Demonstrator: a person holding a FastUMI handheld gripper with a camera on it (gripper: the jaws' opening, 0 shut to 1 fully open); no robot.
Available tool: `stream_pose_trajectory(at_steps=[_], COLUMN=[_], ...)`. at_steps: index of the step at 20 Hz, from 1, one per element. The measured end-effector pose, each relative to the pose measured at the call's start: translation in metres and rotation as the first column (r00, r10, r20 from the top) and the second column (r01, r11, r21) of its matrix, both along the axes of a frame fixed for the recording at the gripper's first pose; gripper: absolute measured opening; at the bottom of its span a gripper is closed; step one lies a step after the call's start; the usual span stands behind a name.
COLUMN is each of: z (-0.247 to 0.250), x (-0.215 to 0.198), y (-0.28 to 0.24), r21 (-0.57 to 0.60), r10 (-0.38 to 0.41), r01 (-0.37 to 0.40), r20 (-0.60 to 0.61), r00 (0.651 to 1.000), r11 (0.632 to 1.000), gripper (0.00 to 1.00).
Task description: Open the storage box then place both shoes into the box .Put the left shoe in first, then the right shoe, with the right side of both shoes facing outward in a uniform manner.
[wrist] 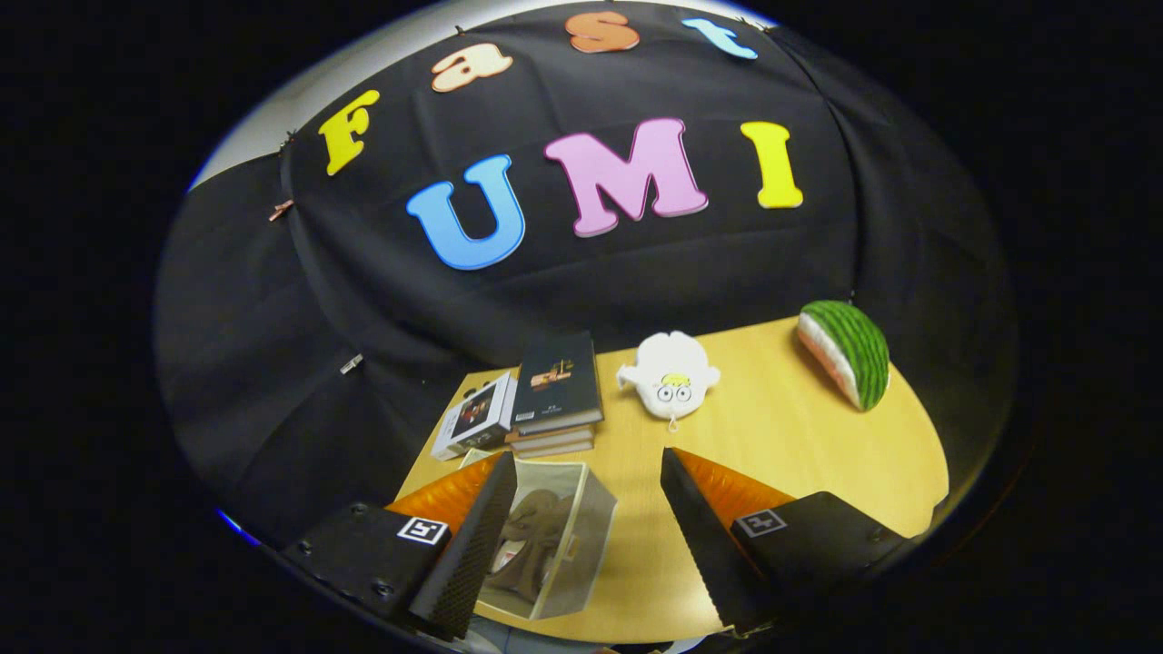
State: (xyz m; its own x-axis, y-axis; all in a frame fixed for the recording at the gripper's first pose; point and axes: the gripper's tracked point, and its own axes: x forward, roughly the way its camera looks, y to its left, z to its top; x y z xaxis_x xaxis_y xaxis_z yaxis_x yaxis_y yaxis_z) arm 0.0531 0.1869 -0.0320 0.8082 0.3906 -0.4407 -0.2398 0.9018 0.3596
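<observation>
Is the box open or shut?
Open. The storage box between the spread gripper fingers has no lid on top; a brownish shoe lies inside.

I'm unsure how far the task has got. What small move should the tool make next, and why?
Probably none toward the box: the tool is open and holds nothing, and brownish shoes appear to lie inside already, just ahead between the fingers. I would lift back a little to check that both are in; the near part is hidden.

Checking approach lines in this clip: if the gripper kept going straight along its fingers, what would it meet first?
The gripper is open and holds nothing. Straight ahead lies bare table, then probably the white plush toy just beyond the fingertips; depth is uncertain. The storage box sits low by one finger, off that line.
</observation>
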Motion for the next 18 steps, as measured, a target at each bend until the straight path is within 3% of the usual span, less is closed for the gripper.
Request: stream_pose_trajectory(at_steps=[4,8,12,15,18], z=[0.038,0.084,0.110,0.118,0.094], x=[0.012,0.016,0.013,0.026,0.027], y=[-0.046,-0.075,-0.098,-0.134,-0.151], r21=[-0.090,-0.089,-0.013,-0.020,-0.046], r10=[-0.009,-0.015,-0.028,-0.078,-0.064], r01=[0.030,0.055,0.039,0.104,0.100], r20=[0.224,0.406,0.475,0.526,0.501], r00=[0.975,0.914,0.880,0.847,0.863], r11=[0.995,0.994,0.999,0.994,0.994], gripper=[0.98,0.98,0.98,0.98,0.98])
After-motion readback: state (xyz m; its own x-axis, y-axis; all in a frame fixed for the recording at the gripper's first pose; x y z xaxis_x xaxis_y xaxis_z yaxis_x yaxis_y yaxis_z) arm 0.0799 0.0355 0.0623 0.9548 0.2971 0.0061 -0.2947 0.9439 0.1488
